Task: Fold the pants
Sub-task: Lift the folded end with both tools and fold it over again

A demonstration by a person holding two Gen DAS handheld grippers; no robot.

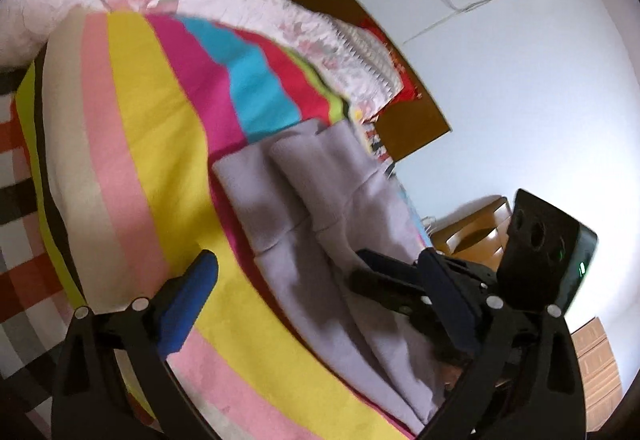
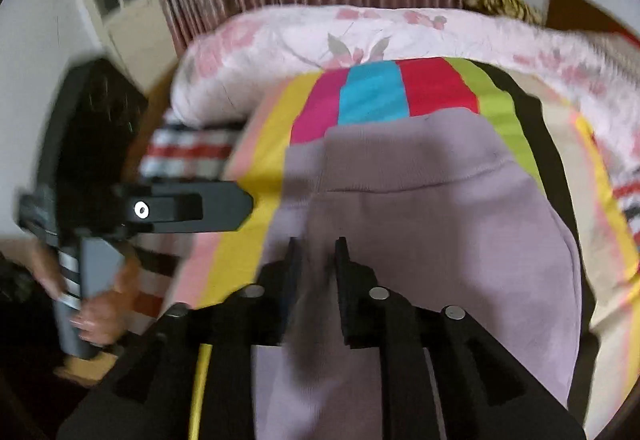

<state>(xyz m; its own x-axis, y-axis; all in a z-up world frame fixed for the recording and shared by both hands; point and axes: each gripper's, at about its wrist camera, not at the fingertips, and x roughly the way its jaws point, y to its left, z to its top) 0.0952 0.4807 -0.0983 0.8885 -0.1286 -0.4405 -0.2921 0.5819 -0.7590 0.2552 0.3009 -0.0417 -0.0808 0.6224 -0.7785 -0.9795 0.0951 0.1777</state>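
No brand, label or writing can be read anywhere, partly for the blur. The right gripper [image 2: 318,252] points down with its jaws nearly together, a fold of the lilac pants [image 2: 420,208] pinched between the pads; the rest of the garment spreads ahead of and beneath it, cuffed leg ends farthest from the fingertips. The left gripper [image 1: 316,268] stands wide open and holds nothing — one blue finger [image 1: 192,292] hangs over the striped sheet [image 1: 152,128], and the pants lie between the fingers and stretch ahead of them. Beyond the sheet lies a pink floral quilt [image 2: 280,40]. A hand [image 2: 96,320] holds the left gripper's handle.
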